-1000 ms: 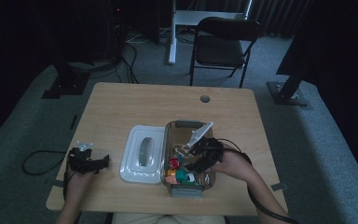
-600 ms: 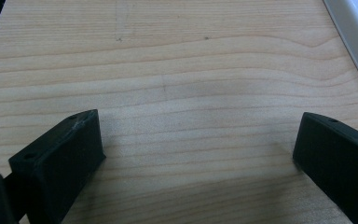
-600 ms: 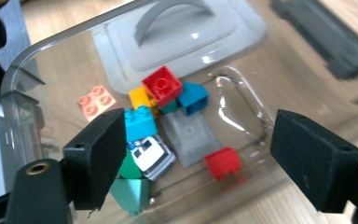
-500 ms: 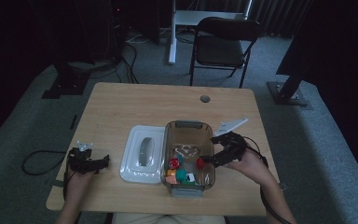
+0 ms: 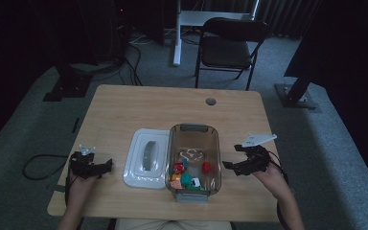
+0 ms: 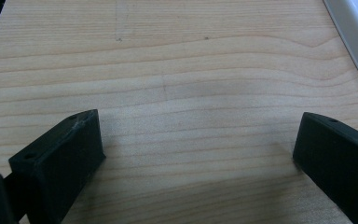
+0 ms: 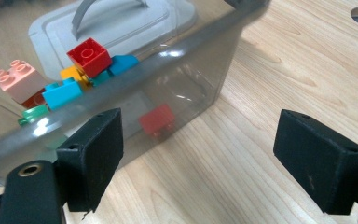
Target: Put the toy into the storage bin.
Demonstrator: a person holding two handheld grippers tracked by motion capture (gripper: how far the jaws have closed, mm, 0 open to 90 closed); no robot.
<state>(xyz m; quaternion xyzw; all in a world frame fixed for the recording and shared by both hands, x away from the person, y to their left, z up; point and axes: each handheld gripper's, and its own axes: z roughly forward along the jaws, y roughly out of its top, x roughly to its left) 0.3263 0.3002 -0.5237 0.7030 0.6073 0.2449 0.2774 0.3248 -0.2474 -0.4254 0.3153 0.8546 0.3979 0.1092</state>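
Clear plastic tub [image 5: 193, 160] with the toy bricks sits near the front edge of my light wooden table [image 5: 124, 110], roughly mid-width. Inside there's a red brick [image 7: 89, 56], a pink one [image 7: 19, 79], a light blue one [image 7: 62, 93], plus a lone red brick [image 7: 157, 120] showing through the wall. The tub's white lid with its grey handle [image 5: 146, 157] lies flat, touching the tub's left side. My right gripper [image 5: 237, 158] is just beside the tub's right wall, near the table's right edge; its jaws have just been opening and now stand wide with nothing between them. My left gripper [image 5: 103, 165] rests by the front left corner, jaws spread wide over bare wood, holding nothing.
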